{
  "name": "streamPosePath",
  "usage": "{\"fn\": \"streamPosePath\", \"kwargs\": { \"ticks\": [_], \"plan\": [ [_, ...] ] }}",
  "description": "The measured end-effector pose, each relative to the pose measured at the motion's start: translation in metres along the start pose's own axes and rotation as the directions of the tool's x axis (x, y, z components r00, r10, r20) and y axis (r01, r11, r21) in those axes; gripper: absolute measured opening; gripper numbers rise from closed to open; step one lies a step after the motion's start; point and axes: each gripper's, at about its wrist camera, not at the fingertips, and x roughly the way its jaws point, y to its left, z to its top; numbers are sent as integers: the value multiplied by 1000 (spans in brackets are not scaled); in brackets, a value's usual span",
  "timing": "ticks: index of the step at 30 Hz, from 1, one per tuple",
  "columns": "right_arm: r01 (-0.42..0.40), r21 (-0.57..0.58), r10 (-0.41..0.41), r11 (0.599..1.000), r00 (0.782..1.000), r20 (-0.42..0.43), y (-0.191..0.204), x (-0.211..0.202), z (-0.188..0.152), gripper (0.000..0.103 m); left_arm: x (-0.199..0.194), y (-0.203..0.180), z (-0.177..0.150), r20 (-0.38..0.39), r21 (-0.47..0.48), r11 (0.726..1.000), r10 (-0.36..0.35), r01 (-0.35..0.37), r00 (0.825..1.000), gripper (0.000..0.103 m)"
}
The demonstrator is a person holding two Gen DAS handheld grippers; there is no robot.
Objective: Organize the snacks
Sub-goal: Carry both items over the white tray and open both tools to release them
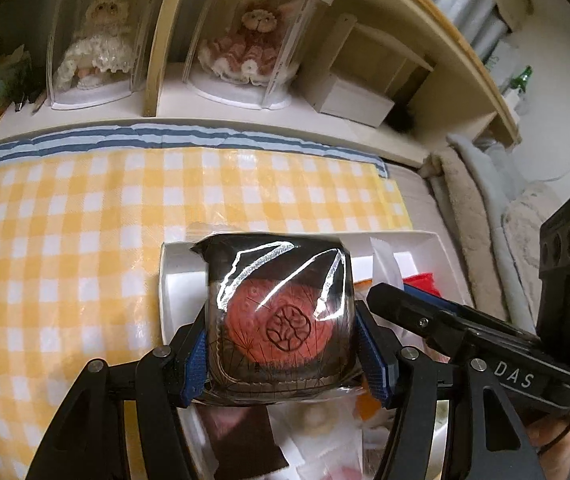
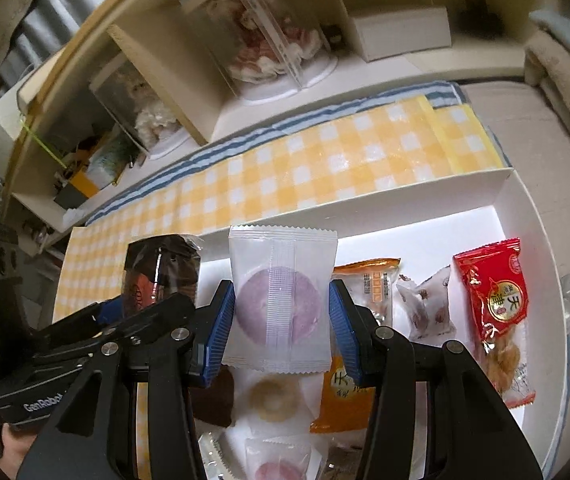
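My left gripper [image 1: 281, 344] is shut on a black-wrapped mooncake with a red embossed cake [image 1: 281, 316], held above the left end of the white tray [image 1: 171, 280]. It also shows in the right wrist view [image 2: 157, 276]. My right gripper [image 2: 281, 320] is shut on a white packet with a purple round pastry [image 2: 281, 300], held above the tray [image 2: 525, 208]. In the tray lie a red snack bag [image 2: 497, 320], an orange packet [image 2: 341, 404], a small printed white packet [image 2: 429, 308], a ring-shaped biscuit packet [image 2: 273, 398] and a brown packet [image 2: 215, 400].
The tray sits on a yellow checked cloth [image 1: 65, 260] over a blue striped cloth [image 1: 125, 136]. Behind stands a shelf with two dolls in clear cases [image 1: 93, 40] [image 1: 253, 40] and a white box [image 1: 353, 98]. A grey blanket [image 1: 481, 208] lies to the right.
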Motion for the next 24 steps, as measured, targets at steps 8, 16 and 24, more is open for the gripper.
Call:
{"fn": "streamPosePath", "kwargs": {
  "ticks": [8,16,24],
  "plan": [
    [-7,-2,7,1000,1000,-26,1,22,16,48,-1,4,-4,38,75,996,41,-43,998,84],
    [96,-58,-102,994,990,-102,8,39,15,75,-28,8,-22,16,107,991,77,-79,997,103],
    [128,-44,-132,991,986,-105,-2,16,2,81,-48,9,-34,-1,93,993,74,-74,997,103]
  ]
}}
